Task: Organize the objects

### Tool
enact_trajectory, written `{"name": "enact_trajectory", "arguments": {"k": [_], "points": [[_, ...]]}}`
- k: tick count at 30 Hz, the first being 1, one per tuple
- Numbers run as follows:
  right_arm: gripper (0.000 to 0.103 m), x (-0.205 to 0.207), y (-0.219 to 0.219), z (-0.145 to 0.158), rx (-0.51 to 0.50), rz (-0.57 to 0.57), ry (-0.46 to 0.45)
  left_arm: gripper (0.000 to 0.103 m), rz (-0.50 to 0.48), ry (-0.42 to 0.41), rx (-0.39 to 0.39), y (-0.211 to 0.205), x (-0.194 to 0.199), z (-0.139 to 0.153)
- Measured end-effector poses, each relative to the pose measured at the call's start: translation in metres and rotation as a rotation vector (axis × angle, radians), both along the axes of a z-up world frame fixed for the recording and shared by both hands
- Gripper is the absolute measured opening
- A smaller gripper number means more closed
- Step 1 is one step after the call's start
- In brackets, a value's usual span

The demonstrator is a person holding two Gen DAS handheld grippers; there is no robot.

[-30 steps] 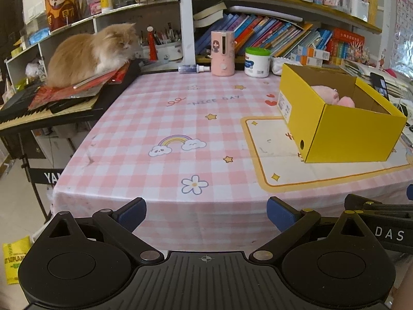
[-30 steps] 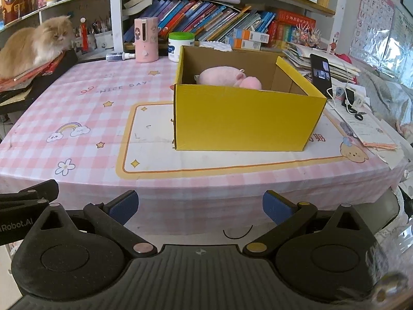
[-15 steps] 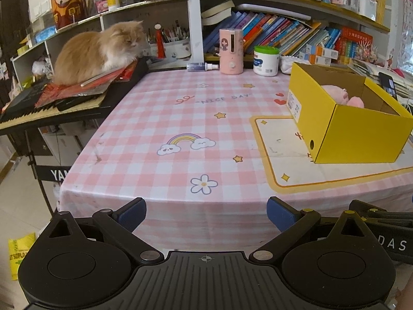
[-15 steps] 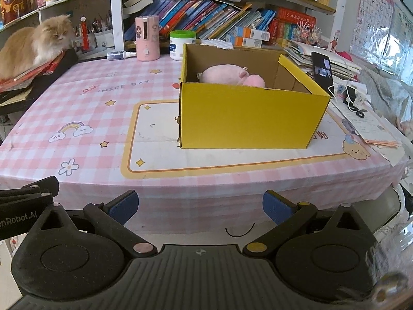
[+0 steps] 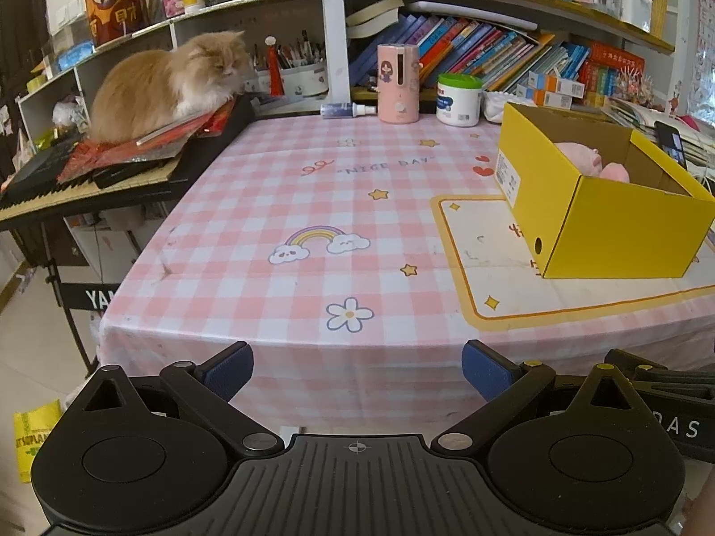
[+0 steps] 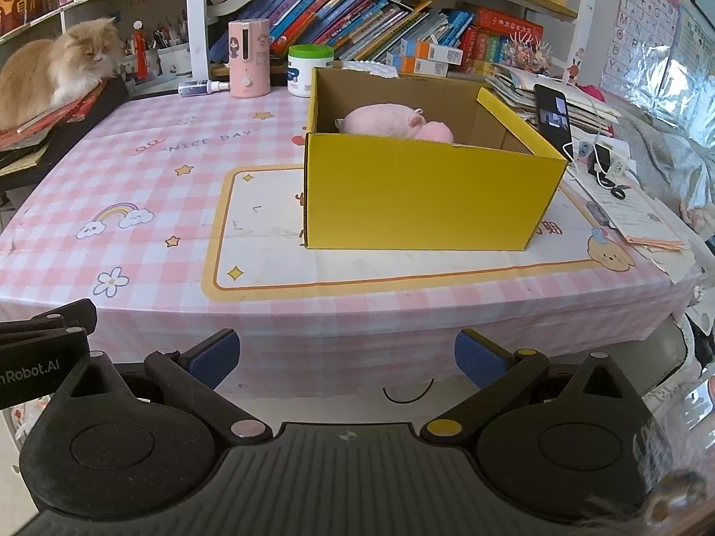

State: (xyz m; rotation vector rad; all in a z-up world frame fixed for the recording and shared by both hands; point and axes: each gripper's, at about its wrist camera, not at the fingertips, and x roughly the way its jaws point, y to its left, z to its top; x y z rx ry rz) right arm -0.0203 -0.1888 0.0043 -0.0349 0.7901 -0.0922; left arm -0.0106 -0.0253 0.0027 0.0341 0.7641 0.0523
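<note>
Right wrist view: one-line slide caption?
Open right gripper faces a yellow box holding a pink plush toy on a checked table.

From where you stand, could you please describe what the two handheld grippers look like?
Both the left gripper and the right gripper are matte black plastic, with round pivot discs, a ribbed centre plate and blue-padded fingers. White lettering marks their sides.

Yellow box [image 6: 424, 196] on checked table [image 6: 147, 169]
</note>
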Motion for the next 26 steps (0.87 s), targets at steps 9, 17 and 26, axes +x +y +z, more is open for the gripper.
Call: {"name": "enact_trajectory", "arguments": {"k": [9, 17, 26], "points": [[0.103, 0.0003, -0.0010, 0.0000, -0.006, 0.001, -0.001, 0.101, 0.005, 0.013, -0.009, -0.0002, 0.0017, -0.0009], [0.103, 0.0006, -0.0023, -0.0009, -0.006, 0.001, -0.001, 0.103, 0.016, 0.012, 0.002, -0.0016, 0.0018, -0.0019], [0.103, 0.0012, -0.0021, -0.0024, -0.007, 0.003, 0.007, 0.103, 0.019, 0.020, 0.004, -0.0018, 0.0026, -0.0032]]}}
